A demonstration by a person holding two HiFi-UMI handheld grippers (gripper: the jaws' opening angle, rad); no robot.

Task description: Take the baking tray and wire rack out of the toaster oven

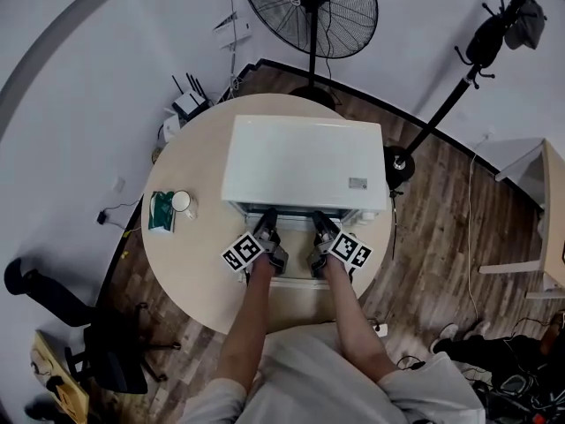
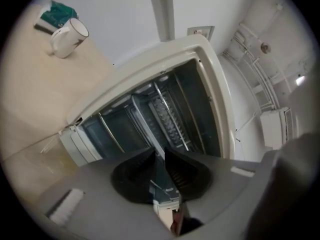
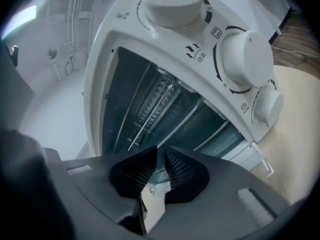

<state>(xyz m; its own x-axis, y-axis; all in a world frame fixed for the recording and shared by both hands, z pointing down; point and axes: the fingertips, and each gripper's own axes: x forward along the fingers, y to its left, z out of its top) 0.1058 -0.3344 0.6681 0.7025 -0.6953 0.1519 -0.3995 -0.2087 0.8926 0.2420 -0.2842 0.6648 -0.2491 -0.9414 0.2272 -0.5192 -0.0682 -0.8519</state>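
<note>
The toaster oven [image 1: 305, 162] gapes straight ahead of both tongs, its wire rack [image 2: 167, 116] just beyond their tips; I cannot single out the baking tray. The left tongs [image 2: 160, 156] are pinched together and the right tongs [image 3: 161, 156] barely parted, both empty. Pushing in like this would probably shove the rack deeper instead of gripping it.

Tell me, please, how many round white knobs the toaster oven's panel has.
3, in a row on the white toaster oven's panel: upper knob, middle knob, lower knob. Others may be hidden.
</note>
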